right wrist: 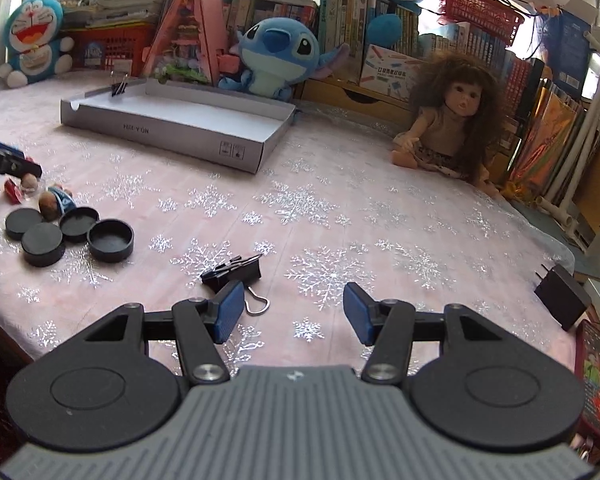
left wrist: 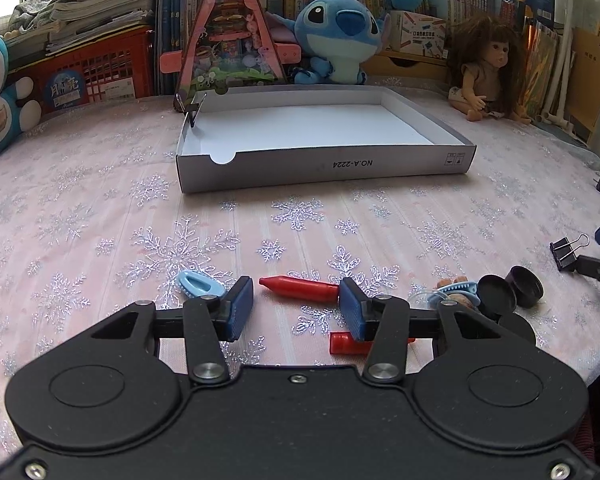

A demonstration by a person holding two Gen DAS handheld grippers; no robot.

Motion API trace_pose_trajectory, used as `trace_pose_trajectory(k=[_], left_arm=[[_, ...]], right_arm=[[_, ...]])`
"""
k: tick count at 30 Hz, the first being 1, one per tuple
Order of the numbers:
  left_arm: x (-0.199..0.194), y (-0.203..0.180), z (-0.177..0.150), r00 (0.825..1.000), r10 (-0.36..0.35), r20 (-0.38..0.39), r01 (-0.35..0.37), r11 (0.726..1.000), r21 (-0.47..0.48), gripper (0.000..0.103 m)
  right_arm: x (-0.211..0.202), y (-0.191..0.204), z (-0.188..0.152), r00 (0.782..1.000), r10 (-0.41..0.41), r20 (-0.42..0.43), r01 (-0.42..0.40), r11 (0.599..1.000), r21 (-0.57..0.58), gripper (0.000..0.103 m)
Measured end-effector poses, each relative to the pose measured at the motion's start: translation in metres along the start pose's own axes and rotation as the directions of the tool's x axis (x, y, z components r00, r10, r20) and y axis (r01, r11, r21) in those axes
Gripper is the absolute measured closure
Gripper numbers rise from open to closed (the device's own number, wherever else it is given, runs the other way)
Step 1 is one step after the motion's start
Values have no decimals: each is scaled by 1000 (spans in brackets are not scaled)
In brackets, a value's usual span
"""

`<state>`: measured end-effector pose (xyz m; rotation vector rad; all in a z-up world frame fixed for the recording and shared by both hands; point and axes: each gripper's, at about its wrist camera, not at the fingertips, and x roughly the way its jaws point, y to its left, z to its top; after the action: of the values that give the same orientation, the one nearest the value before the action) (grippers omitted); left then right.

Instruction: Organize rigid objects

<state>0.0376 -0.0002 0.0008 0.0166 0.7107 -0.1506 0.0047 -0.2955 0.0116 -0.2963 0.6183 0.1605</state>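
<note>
My left gripper (left wrist: 296, 309) hovers low over the tablecloth, open, with nothing between its blue pads. A red crayon (left wrist: 300, 288) lies just beyond the fingertips, its blunt end by the right pad. A short red piece (left wrist: 346, 343) lies partly hidden under the right finger. A light-blue clip (left wrist: 200, 285) lies to the left. My right gripper (right wrist: 294, 313) is open and empty. A black binder clip (right wrist: 232, 270) lies just ahead of its left pad. The grey box tray (left wrist: 324, 168) (right wrist: 160, 132) has one binder clip (left wrist: 192, 114) (right wrist: 118, 88) on its left wall.
Several black round caps (right wrist: 112, 240) (left wrist: 496, 294) and small toy figures (right wrist: 56, 200) sit between the grippers. A doll (right wrist: 452, 132), plush toys and books line the back. A black charger (right wrist: 562, 296) and a red phone (right wrist: 596, 380) lie at the right edge.
</note>
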Motion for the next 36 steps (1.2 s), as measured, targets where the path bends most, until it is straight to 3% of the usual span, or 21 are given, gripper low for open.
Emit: trace_pose_trajectory(k=[12, 18, 20, 21, 23, 30, 36], left_arm=[[0, 0, 0, 1000, 0, 2, 0, 1000, 3, 58], [2, 0, -1, 1000, 0, 16, 0, 1000, 28, 58], [2, -2, -1, 1000, 3, 23, -4, 999, 39, 61], [2, -2, -1, 1000, 5, 24, -6, 999, 46, 61], [1, -4, -2, 999, 13, 29, -15, 999, 51, 61], [-8, -5, 4, 999, 11, 45, -13, 999, 37, 61], [-10, 2, 27, 998, 12, 54, -11, 1000, -8, 61]], right_arm=[[7, 20, 8, 990, 142, 8, -142, 988, 67, 34], [15, 17, 9, 990, 140, 17, -141, 983, 116, 34], [17, 13, 9, 989, 145, 17, -146, 980, 135, 41], [18, 12, 8, 988, 152, 18, -153, 978, 142, 54], [17, 12, 8, 989, 148, 24, -150, 978, 148, 67], [17, 11, 12, 989, 141, 32, -145, 971, 190, 67], [23, 6, 32, 987, 152, 48, -159, 956, 246, 67]])
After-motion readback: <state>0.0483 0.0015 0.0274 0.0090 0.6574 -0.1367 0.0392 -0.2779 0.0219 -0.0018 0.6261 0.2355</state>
